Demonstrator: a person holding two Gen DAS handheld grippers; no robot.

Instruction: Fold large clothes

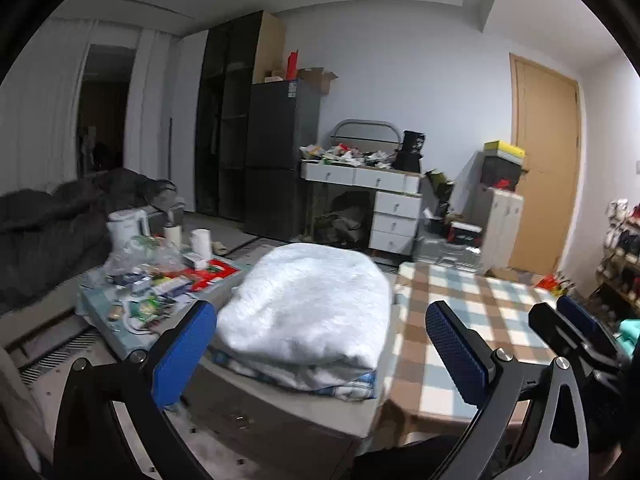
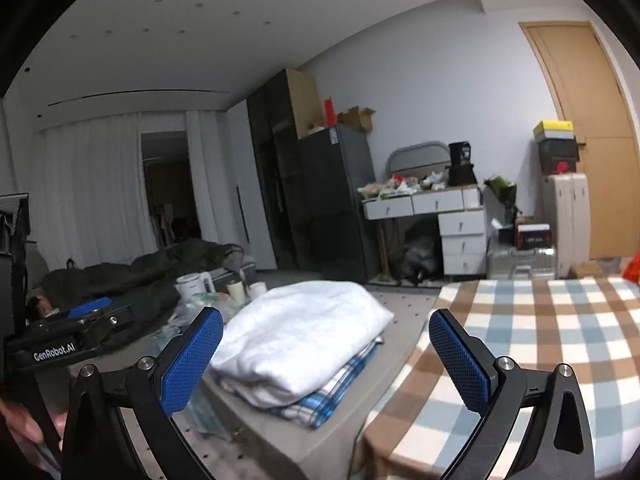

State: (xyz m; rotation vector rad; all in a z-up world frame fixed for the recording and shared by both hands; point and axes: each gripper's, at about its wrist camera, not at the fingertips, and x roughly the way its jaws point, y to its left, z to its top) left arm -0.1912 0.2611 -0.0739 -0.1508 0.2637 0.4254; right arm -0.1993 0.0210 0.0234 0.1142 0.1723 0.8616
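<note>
A checked cloth [image 1: 472, 300] in brown, pale blue and white covers the table on the right of both views, its surface bare where it shows. Just left of it, on a lower grey surface [image 1: 280, 412], sits the folded pile: a white fleecy garment [image 1: 308, 300] folded into a thick rounded pad, lying on top of a blue-and-white plaid piece [image 2: 340, 384] whose edges stick out beneath it. The pile lies between and beyond the fingers of each gripper, apart from the pads — nothing touches it.

Further left stands a low table [image 1: 100, 320] crowded with packets, a white kettle [image 1: 126, 228] and paper cups. Behind it a dark heap of bedding [image 1: 52, 224] lies on a sofa. At the back wall are a black fridge [image 1: 280, 152], a white desk with drawers [image 1: 384, 200] piled with clutter, and a wooden door [image 1: 544, 160].

The left gripper [image 1: 320, 356] has its blue pads spread wide, with nothing between them. The right gripper [image 2: 326, 364] is likewise fully spread and holds nothing. Each shows in the other's view — the right one at the right edge of the left wrist view, the left one at the left edge of the right wrist view.
</note>
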